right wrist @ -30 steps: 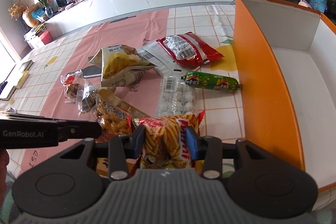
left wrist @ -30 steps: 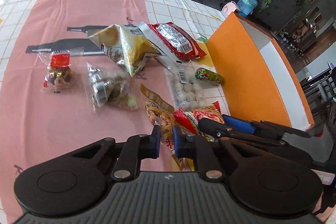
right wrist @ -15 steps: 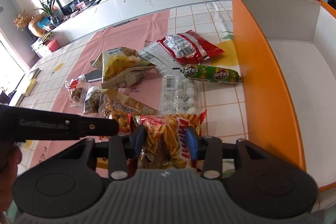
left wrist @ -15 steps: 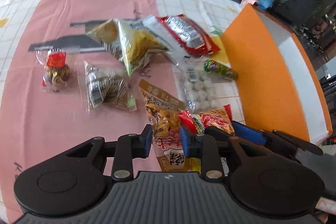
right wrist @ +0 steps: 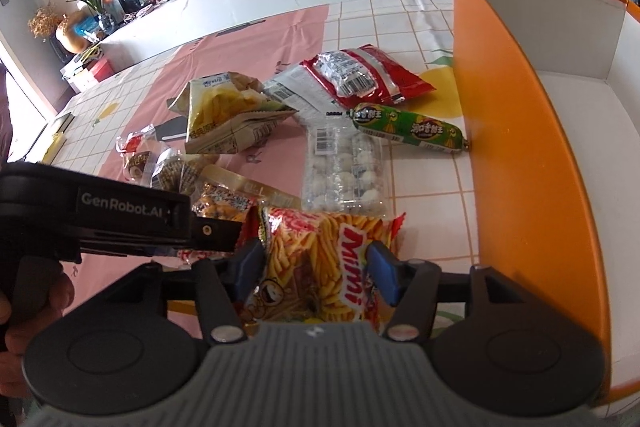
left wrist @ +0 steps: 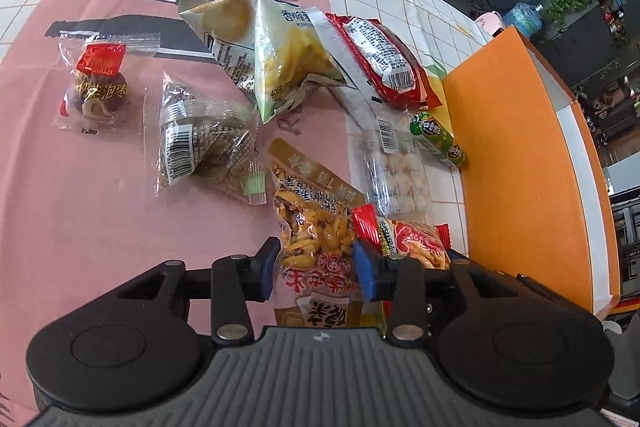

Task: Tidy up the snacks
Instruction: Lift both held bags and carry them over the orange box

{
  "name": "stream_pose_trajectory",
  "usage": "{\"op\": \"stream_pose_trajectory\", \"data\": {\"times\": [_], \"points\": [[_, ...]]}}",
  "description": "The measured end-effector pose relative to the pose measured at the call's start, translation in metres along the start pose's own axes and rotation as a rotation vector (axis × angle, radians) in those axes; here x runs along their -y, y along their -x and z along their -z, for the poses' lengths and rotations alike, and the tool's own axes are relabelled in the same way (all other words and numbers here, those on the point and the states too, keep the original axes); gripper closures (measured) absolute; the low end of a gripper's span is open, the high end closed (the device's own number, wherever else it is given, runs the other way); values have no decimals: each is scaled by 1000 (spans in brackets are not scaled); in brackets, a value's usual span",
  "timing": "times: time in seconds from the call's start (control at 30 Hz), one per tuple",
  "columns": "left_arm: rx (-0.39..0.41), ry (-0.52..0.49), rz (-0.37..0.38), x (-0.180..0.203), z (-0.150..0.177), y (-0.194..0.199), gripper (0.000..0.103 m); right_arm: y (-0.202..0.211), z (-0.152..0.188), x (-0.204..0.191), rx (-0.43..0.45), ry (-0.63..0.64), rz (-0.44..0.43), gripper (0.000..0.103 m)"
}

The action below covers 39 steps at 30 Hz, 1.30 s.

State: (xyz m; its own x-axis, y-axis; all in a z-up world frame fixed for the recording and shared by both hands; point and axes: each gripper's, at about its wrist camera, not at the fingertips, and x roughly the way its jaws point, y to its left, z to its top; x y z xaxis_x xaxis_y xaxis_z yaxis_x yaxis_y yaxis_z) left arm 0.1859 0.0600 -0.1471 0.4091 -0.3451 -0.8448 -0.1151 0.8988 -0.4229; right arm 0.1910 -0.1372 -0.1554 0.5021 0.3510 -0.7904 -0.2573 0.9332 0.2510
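The left hand-held gripper [left wrist: 314, 269] stands wide, its blue pads on either side of a clear gold-topped bag of yellow fried snacks [left wrist: 316, 227] lying on the counter [left wrist: 80, 207]. The right hand-held gripper [right wrist: 316, 273], also parted, straddles a red-and-yellow Mimi stick-snack packet [right wrist: 324, 259] just beside it; whether either gripper's pads touch, I cannot tell. The tall orange cardboard box [right wrist: 516, 155] stands near on the right.

Black left gripper [left wrist: 316, 265] with blue-padded jaws, silver pivot screws, ribbed grey housing.
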Motion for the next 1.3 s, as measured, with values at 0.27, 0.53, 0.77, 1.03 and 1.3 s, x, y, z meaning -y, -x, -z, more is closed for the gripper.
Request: {"op": "stream_pose_trajectory", "data": {"times": [0.27, 0.53, 0.77, 1.03, 1.3], "points": [[50, -31, -11, 7, 2, 18, 73, 4, -1, -4, 15, 8, 22, 60], [113, -43, -34, 8, 10, 53, 78, 33, -7, -18, 83, 37, 20, 61], [193, -75, -14, 28, 11, 99, 78, 71, -21, -25, 142, 53, -1, 61], [262, -180, 76, 82, 7, 136, 78, 133, -37, -6, 259, 70, 67, 61], [245, -294, 136, 147, 3, 129, 78, 182, -47, 40, 295, 37, 186, 61]]}}
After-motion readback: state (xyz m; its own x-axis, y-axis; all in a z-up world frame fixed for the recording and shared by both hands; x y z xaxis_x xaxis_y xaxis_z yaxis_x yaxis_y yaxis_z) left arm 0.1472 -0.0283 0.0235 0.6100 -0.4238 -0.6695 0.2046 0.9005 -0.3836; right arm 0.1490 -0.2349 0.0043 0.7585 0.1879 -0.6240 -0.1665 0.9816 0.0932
